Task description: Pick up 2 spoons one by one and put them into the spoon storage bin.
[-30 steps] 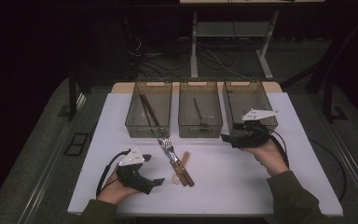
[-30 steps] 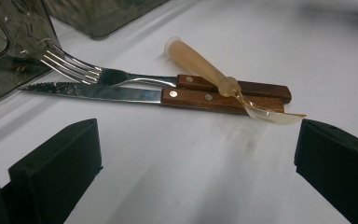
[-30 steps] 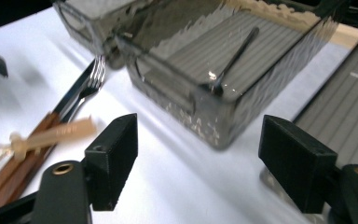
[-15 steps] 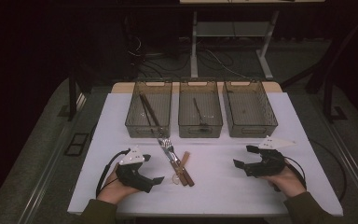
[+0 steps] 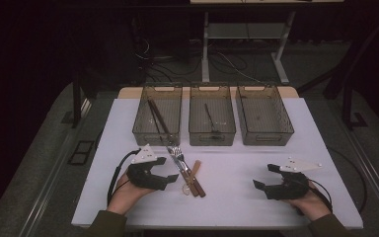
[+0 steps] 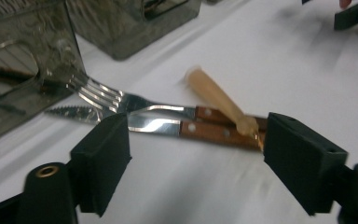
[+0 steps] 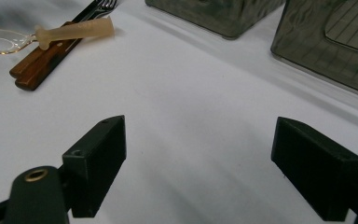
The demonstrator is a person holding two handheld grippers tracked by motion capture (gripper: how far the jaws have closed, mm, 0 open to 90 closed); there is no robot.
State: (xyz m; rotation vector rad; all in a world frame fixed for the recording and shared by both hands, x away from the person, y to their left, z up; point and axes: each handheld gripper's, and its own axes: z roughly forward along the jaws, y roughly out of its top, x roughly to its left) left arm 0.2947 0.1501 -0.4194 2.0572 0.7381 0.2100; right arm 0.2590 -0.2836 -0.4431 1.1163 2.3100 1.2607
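The left claw [image 6: 193,158] has just been closing but its jaws are apart still – they straddle the knife [image 6: 168,127] and fork [image 6: 121,100], lying side by side on the white tabletop [image 5: 237,197] near the left bin [image 5: 158,116]. The right claw [image 7: 198,163] gapes over bare tabletop – nothing between its jaws.

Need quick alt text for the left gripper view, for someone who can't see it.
The left tongs stand open on either side of a wood-handled knife and fork lying together on the white table. A pale-handled spoon rests across their handles; a clear bin stands at upper left.
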